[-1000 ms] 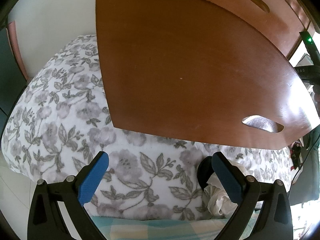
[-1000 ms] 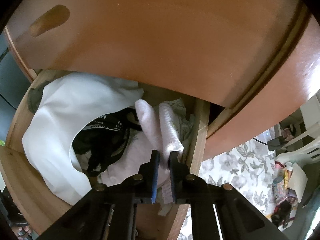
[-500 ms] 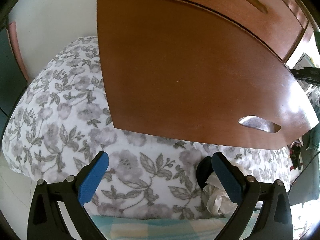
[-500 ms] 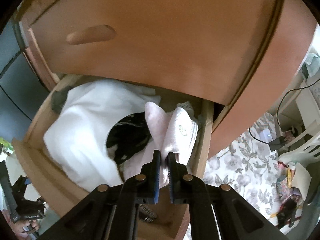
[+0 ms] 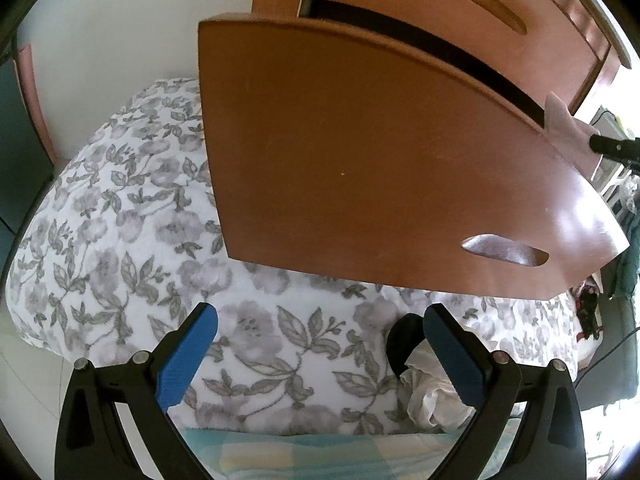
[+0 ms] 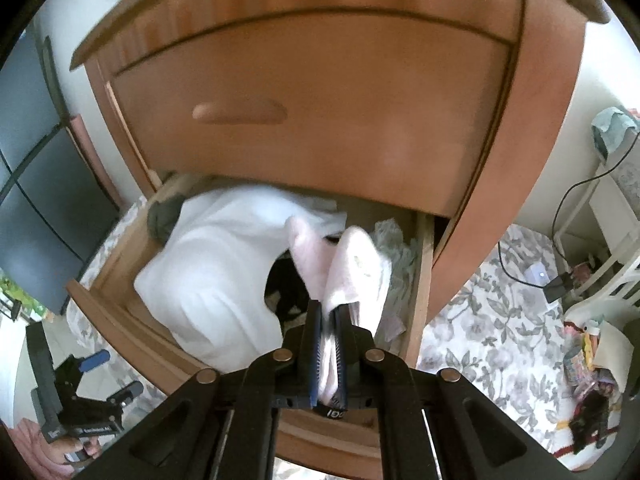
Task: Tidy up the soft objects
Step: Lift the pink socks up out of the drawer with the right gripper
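Note:
My right gripper [image 6: 328, 312] is shut on a pale pink and white pair of socks [image 6: 352, 264], held just above the right end of the open wooden drawer [image 6: 120, 328]. Inside the drawer lie a large white garment [image 6: 212, 264] and a black garment [image 6: 284, 280]. In the left wrist view the socks [image 5: 568, 132] and the tip of the right gripper [image 5: 612, 148] show past the drawer front [image 5: 380, 168]. My left gripper [image 5: 318, 320] stands open and holds nothing, below the drawer front over the floral bedspread [image 5: 120, 240]. The right wrist view shows the left gripper [image 6: 114, 376] at lower left.
A crumpled white cloth [image 5: 432, 384] and a black item lie on the bedspread by my left gripper's right finger. The upper drawer [image 6: 312, 112] is closed. A cable and adapter [image 6: 556, 284] and a pile of clutter [image 6: 588, 368] lie on the bed at the right.
My right gripper has risen and drawn back from the drawer with the socks pinched in it. The socks now show at the right edge of the left wrist view. My left gripper has stayed put.

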`<state>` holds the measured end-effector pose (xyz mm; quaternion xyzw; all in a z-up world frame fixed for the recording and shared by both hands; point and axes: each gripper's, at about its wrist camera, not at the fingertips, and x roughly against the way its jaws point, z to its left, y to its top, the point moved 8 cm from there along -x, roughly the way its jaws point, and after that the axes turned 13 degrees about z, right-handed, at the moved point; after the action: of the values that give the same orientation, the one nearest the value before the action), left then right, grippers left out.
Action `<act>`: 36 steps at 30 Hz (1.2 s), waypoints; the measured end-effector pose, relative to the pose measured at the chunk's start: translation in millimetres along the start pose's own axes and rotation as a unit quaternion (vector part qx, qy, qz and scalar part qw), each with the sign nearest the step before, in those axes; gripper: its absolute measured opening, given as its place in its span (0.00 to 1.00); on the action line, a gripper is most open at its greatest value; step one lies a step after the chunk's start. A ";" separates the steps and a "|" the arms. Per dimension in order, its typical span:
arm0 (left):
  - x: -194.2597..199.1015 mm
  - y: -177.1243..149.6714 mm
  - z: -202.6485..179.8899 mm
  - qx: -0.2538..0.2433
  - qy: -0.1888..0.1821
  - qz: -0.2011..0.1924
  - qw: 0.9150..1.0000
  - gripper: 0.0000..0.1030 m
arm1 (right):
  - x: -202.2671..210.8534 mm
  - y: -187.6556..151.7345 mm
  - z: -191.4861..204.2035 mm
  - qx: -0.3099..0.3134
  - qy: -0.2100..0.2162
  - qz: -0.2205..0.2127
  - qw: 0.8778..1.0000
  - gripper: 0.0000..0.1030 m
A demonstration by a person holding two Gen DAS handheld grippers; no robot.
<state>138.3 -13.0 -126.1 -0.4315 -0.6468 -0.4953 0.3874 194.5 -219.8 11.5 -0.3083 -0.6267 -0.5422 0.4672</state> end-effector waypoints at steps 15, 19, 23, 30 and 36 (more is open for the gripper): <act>20.0 -2.7 -7.3 -0.009 0.004 -0.016 1.000 0.99 | 57.1 3.9 5.9 -0.009 0.000 -0.065 0.998 0.06; 29.8 -3.3 -11.1 -0.013 0.006 -0.025 1.000 0.99 | 78.7 3.2 8.6 -0.009 0.000 -0.088 0.996 0.06; 41.8 -5.0 -14.9 -0.018 0.007 -0.035 0.999 0.99 | 102.1 -0.3 15.1 -0.003 0.003 -0.110 0.994 0.06; 59.9 -9.8 -22.7 -0.028 0.006 -0.050 0.998 0.99 | 141.2 -13.1 27.9 0.007 0.002 -0.144 0.990 0.06; 76.9 -15.0 -28.8 -0.033 0.006 -0.063 0.997 0.99 | 167.3 -27.0 37.3 0.014 0.001 -0.161 0.987 0.06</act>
<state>101.2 -29.7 -53.3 -0.3992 -0.6535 -0.5430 0.3445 98.6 -209.8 155.8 -0.1962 -0.6752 -0.6017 0.3788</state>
